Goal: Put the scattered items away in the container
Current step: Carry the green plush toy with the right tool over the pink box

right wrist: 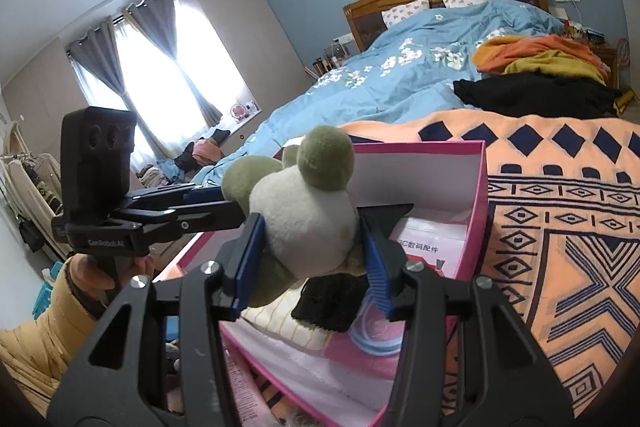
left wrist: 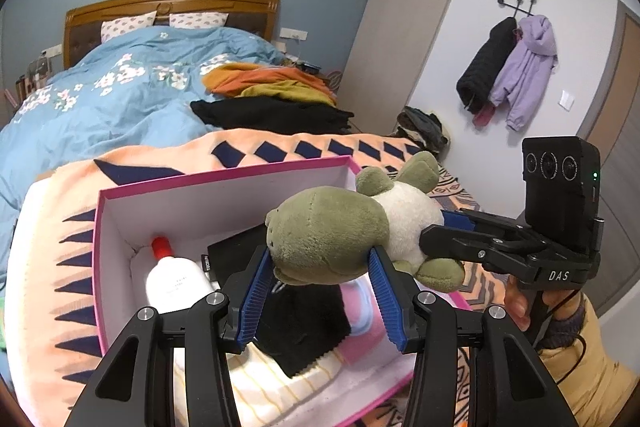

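Hovering over the pink-rimmed cardboard box [left wrist: 224,179], both tongs, left [left wrist: 320,291] and right [right wrist: 312,259], are pinching a green-and-cream plush frog [left wrist: 332,235]; bottle and cloths are already lying inside

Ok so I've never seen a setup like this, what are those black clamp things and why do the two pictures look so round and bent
They are hand-held grippers, one in each of a person's hands, not a robot arm. Each carries a wide-angle camera looking along its two fingers, which bends the picture. One picture comes from the left gripper, the other from the right gripper. Both are closed on the same green and white plush toy, the left on its green head, the right on its white belly. Below it sits a pink box on an orange patterned blanket on the bed. In the box lie a white bottle with a red cap and a black cloth.
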Available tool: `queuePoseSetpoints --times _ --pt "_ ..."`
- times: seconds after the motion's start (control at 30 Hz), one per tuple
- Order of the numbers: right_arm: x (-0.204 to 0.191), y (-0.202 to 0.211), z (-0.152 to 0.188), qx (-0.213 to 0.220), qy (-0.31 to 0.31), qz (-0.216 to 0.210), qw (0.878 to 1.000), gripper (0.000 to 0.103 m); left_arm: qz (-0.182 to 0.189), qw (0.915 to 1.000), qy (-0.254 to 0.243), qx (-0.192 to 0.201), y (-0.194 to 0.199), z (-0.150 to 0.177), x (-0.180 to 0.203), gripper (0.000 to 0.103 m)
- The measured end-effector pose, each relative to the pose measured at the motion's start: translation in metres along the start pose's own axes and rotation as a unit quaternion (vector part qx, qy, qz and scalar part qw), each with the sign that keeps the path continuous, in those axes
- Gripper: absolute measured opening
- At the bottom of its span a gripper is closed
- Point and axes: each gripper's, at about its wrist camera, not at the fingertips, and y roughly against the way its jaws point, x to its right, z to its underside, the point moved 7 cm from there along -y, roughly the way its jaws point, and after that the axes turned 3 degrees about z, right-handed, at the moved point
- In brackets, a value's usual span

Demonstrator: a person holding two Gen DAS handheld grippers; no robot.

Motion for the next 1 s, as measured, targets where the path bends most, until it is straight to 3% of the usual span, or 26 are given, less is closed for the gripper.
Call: queuePoseSetpoints --times 0.6,1.0 --pt "0.032 -0.034 -0.002 -0.032 -0.022 0.039 0.998 0.050 -0.027 0.9982 0.019 -0.051 -0.043 -0.011 -0.023 0.050" --pt "0.045 -0.062 -0.006 -0.078 0.017 0.105 0.991 0.051 -0.037 0.9950 0.032 -0.087 -0.071 -0.011 -0.034 0.050"
